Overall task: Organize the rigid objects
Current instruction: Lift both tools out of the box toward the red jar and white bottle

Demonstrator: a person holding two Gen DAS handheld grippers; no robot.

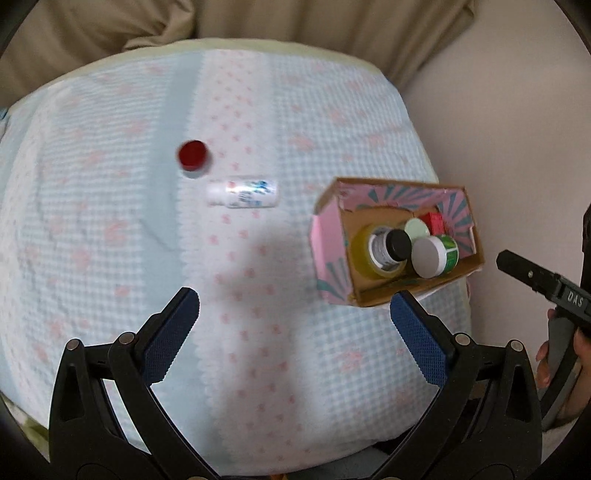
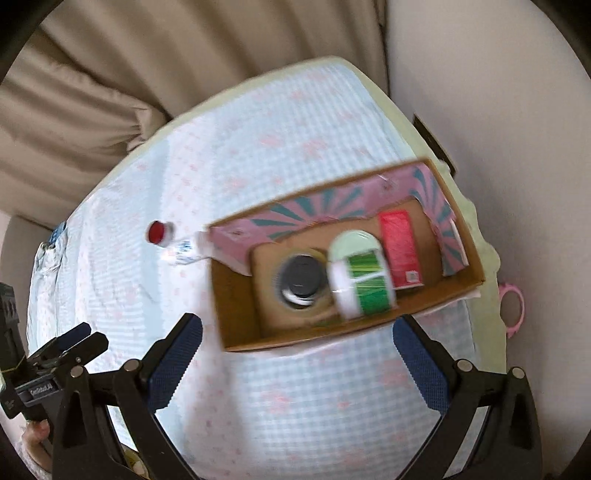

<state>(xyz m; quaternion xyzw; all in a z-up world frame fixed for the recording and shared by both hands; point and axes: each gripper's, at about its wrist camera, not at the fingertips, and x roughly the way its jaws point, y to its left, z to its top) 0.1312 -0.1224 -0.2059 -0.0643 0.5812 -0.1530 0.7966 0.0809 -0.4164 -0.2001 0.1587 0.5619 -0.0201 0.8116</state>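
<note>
A cardboard box point(image 1: 476, 236) with pink patterned flaps sits at the right of the cloth-covered surface; it also shows in the right wrist view point(image 2: 236, 295). Inside are a yellow bottle with a black cap point(image 1: 397, 243), a white-lidded green jar point(image 1: 430, 256) and a red box point(image 2: 400, 247). A red-capped item point(image 1: 192, 155) and a white tube point(image 1: 243, 192) lie on the cloth left of the box. My left gripper point(image 1: 295, 306) is open and empty above the cloth. My right gripper point(image 2: 297, 332) is open and empty, just short of the box's near wall.
The surface wears a light blue checked cloth with pink motifs point(image 1: 110, 229). Beige cushions point(image 1: 258, 22) stand behind it. A pink ring-shaped item point(image 2: 511, 306) lies off the right edge. The right gripper shows at the left wrist view's right edge point(image 1: 546, 288).
</note>
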